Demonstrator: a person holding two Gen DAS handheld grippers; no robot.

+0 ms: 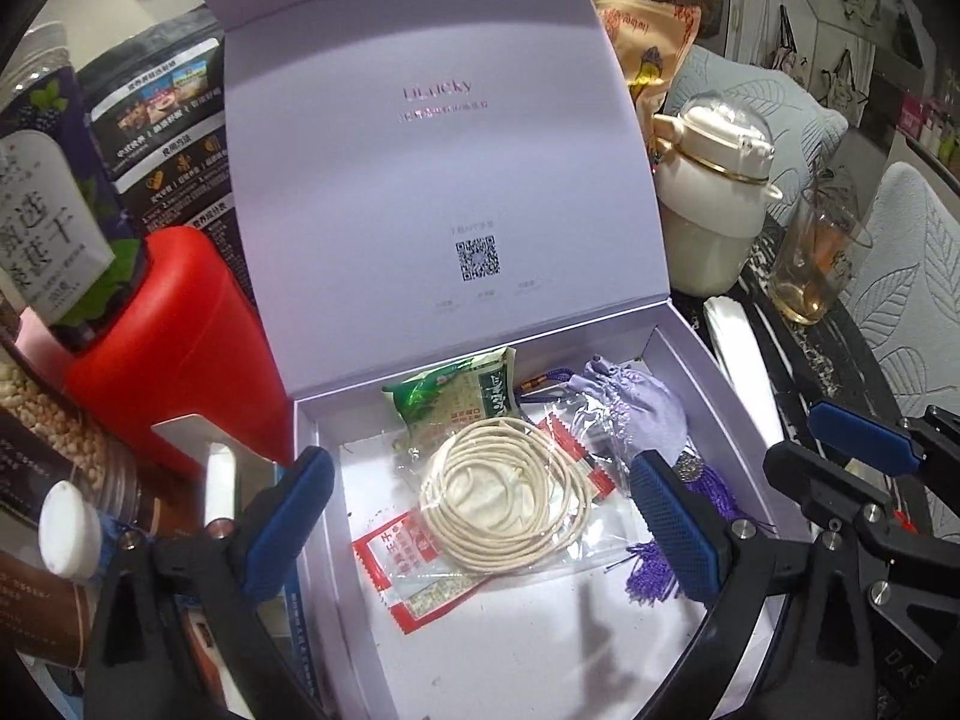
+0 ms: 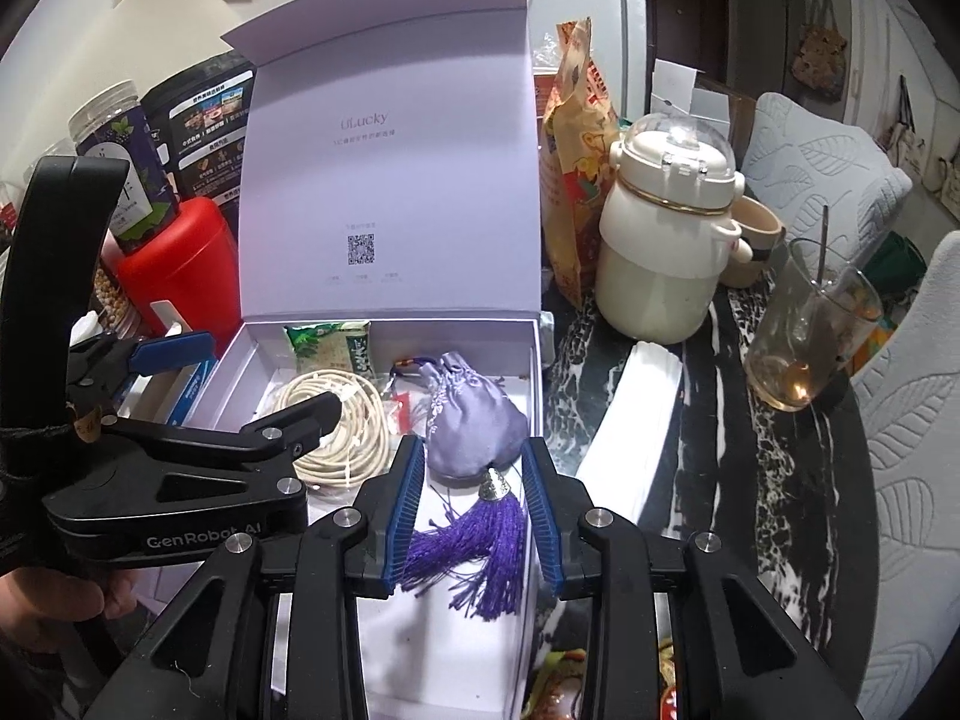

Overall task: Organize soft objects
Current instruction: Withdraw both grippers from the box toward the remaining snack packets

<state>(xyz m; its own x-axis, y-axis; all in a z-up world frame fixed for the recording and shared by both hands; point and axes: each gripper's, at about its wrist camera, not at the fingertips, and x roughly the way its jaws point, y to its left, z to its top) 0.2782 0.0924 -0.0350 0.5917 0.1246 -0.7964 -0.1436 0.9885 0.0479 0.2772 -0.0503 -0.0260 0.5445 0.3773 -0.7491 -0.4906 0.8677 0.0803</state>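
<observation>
An open lilac gift box (image 1: pixel 720 396) (image 2: pixel 384 324) has its lid standing up at the back. On its floor lie a bagged coil of cream cord (image 1: pixel 504 504) (image 2: pixel 354 438), a green packet (image 1: pixel 456 396) (image 2: pixel 330 348) and red-and-white packets (image 1: pixel 414 570). My left gripper (image 1: pixel 480 462) (image 2: pixel 273 372) hovers wide open over the cord, touching nothing. A purple sachet (image 1: pixel 630 414) (image 2: pixel 474 420) with a tassel (image 2: pixel 480 540) rests at the box's right side. My right gripper (image 2: pixel 473 447) (image 1: pixel 792 438) is narrow, its pads against the sachet's lower end.
Left of the box stand a red canister (image 1: pixel 174 360) and labelled jars (image 1: pixel 48 210). To its right are a snack bag (image 2: pixel 576 180), a cream bottle (image 2: pixel 666 240), a glass with a spoon (image 2: pixel 810 342) and a white folded stack (image 2: pixel 642 420). A hand (image 2: pixel 36 600) holds the left gripper.
</observation>
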